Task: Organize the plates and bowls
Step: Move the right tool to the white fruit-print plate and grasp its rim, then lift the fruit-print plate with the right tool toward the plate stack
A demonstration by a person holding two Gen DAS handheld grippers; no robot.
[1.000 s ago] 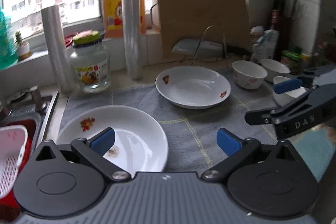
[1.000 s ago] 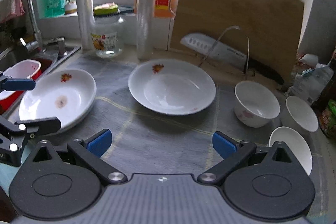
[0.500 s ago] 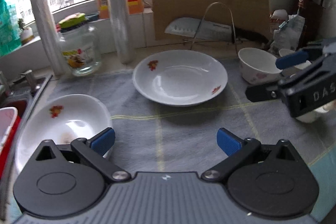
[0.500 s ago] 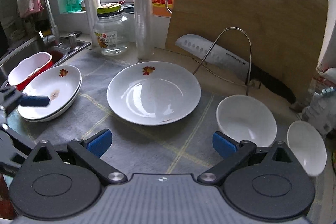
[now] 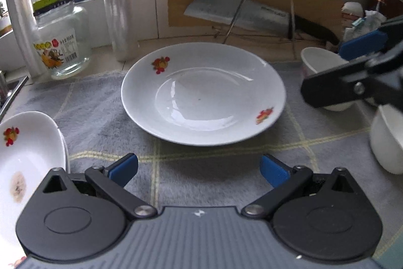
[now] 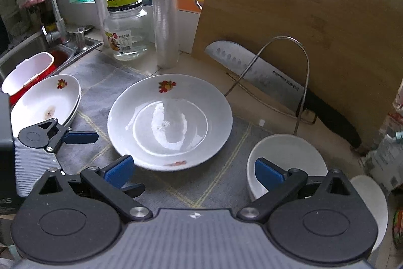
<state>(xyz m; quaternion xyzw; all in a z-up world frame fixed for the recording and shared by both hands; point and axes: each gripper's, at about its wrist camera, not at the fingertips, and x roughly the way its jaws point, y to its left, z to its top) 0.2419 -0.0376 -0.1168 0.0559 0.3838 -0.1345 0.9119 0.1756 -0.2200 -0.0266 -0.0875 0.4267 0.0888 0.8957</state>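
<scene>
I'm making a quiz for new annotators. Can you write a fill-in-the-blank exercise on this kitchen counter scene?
1. The jaws of the left gripper stand ____, holding nothing.
2. The plate in the middle of the grey cloth bears a small ____ print on its rim.
3. The knife leans against the wooden ____.
4. The glass jar has a ____ lid.

Missing words: open; fruit; cutting board; yellow
</scene>
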